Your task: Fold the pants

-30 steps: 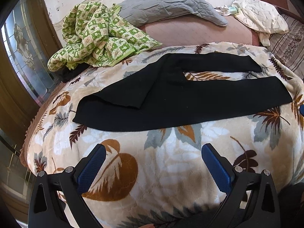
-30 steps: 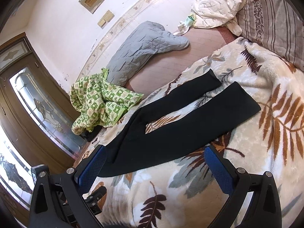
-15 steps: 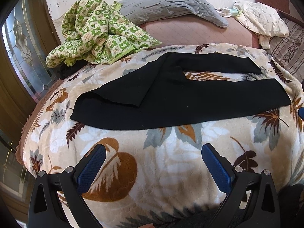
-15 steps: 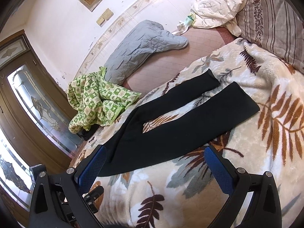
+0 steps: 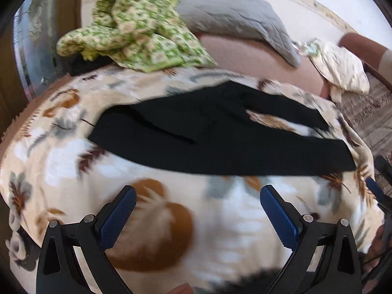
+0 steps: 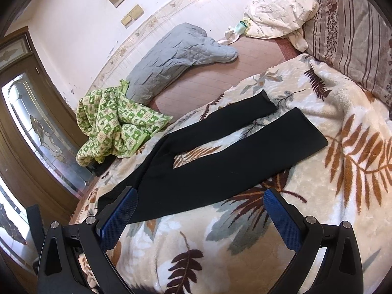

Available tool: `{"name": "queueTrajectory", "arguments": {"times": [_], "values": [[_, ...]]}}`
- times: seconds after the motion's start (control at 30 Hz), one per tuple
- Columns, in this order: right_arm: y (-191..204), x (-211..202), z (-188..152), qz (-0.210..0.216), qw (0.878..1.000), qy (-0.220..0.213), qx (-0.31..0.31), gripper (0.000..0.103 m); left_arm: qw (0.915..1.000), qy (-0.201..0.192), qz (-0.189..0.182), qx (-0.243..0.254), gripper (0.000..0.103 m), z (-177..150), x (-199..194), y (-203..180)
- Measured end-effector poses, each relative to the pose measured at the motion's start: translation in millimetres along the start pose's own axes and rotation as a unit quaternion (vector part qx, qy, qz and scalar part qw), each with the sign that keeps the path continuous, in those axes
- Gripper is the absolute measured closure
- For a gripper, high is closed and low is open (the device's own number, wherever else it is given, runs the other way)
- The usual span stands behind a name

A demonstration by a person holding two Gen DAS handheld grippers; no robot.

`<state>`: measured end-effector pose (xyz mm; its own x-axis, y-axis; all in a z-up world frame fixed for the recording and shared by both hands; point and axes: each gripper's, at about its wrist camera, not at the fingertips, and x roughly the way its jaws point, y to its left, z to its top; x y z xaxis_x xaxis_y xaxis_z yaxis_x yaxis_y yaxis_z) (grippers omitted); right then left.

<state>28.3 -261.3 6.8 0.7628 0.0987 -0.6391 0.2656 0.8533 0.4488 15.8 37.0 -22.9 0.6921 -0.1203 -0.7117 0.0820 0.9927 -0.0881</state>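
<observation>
Black pants (image 5: 215, 142) lie flat on a cream leaf-print blanket (image 5: 220, 225), waist to the left with one corner folded over, legs spread to the right. My left gripper (image 5: 198, 210) hovers open over the blanket, short of the pants' near edge. In the right wrist view the same pants (image 6: 220, 161) stretch from lower left to upper right, both legs apart. My right gripper (image 6: 199, 214) is open, its left finger over the waist end. Both hold nothing. The right gripper's tip (image 5: 377, 191) shows at the left view's right edge.
A green patterned quilt (image 6: 115, 125) is heaped at the bed's far left by a wooden glass door (image 6: 36, 132). A grey quilted pad (image 6: 176, 58), a cream bundle (image 6: 279, 14) and a striped pillow (image 6: 350, 31) lie further back.
The left wrist view has swung and blurred; the pants now sit more to the right and tilted. The right view has shifted slightly closer to the waist end. The pants have not moved.
</observation>
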Motion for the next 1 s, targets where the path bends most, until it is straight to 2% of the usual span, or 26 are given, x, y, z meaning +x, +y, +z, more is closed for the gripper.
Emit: {"name": "queueTrajectory", "arguments": {"times": [0.07, 0.1, 0.17, 0.23, 0.3, 0.37, 0.57, 0.67, 0.77, 0.9, 1.0], "values": [[3.1, 1.3, -0.5, -0.006, 1.0, 0.001, -0.005, 0.0, 0.9994, -0.012, -0.028, -0.013, 0.001, -0.9, -1.7, 27.9], [4.5, 2.4, -0.5, -0.009, 1.0, 0.002, -0.008, 0.0, 0.9982, -0.004, -0.052, -0.03, 0.001, -2.5, 0.5, 49.8], [8.1, 4.8, -1.0, -0.016, 1.0, 0.004, -0.018, 0.0, 0.9964, 0.028, -0.065, -0.046, 0.001, -6.7, 10.4, 79.5], [10.8, 6.5, -2.0, -0.02, 0.999, 0.005, -0.025, 0.0, 0.9928, 0.028, -0.095, -0.067, 0.001, -9.5, 15.9, 103.3], [13.8, 8.1, -3.0, -0.023, 0.999, 0.006, -0.031, 0.0, 0.9906, 0.025, -0.105, -0.084, 0.002, -6.4, 24.3, 119.8], [15.5, 9.6, -3.1, -0.025, 0.999, 0.009, -0.037, 0.0, 0.9881, 0.024, -0.118, -0.095, 0.009, 0.9, 35.0, 132.3], [13.2, 9.8, -3.5, -0.021, 0.999, 0.009, -0.029, 0.0, 0.9785, 0.004, -0.169, -0.118, 0.009, 29.8, 89.0, 168.7], [13.9, 12.6, -3.9, -0.021, 0.999, 0.013, -0.033, 0.0, 0.9781, 0.024, -0.159, -0.132, 0.013, 30.5, 131.6, 182.0], [13.8, 15.1, -4.1, -0.019, 0.999, 0.016, -0.035, 0.0, 0.9761, 0.012, -0.164, -0.142, 0.013, 33.4, 151.3, 182.9], [14.4, 18.2, -4.6, -0.018, 0.999, 0.018, -0.037, 0.0, 0.9664, -0.003, -0.195, -0.167, 0.015, 42.0, 173.4, 183.5], [13.3, 17.3, -4.7, -0.016, 0.999, 0.018, -0.034, 0.0, 0.9666, -0.007, -0.18, -0.182, 0.035, 39.1, 185.7, 187.3]]}}
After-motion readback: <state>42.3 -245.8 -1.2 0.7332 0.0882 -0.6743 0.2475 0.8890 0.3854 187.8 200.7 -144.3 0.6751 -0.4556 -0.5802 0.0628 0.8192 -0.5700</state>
